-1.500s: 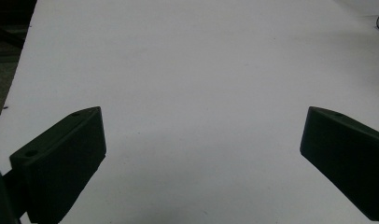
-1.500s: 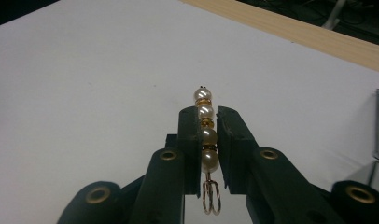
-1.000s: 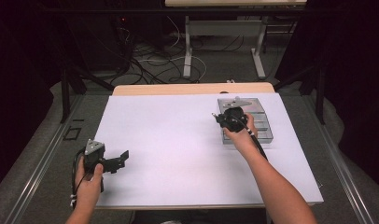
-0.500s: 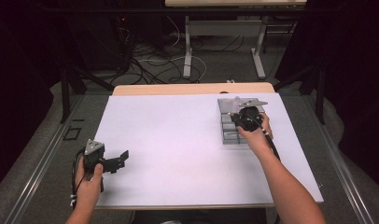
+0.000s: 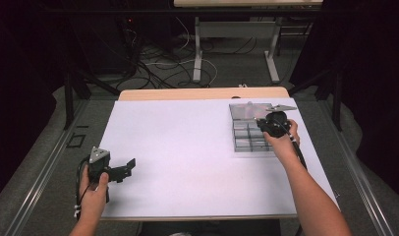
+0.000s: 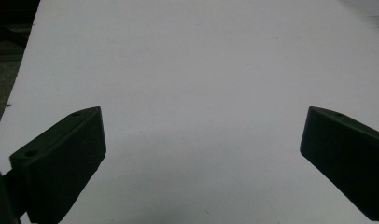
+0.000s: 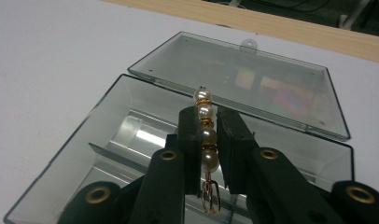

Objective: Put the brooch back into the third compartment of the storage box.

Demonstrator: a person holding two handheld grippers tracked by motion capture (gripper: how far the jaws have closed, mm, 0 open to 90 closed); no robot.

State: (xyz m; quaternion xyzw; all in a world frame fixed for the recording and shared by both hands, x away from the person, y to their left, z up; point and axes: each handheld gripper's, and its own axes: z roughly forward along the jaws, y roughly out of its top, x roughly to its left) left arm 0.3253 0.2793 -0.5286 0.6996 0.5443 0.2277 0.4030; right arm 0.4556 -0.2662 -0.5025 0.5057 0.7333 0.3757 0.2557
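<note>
While right tool (image 7: 207, 140) pinches pearl strand (image 7: 205, 135), left splayed

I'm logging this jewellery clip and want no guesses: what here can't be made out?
- Pearl piece, right gripper view: its lower end and gold clasp run down behind the right gripper.
- Clear compartment box, high view: contents too small and glary; the right hand covers its right side.
- Box lid, right gripper view: reflections obscure its surface.

Left hand-held gripper (image 5: 123, 170) jaws wide apart; right hand-held gripper (image 7: 208, 135) clamped.
</note>
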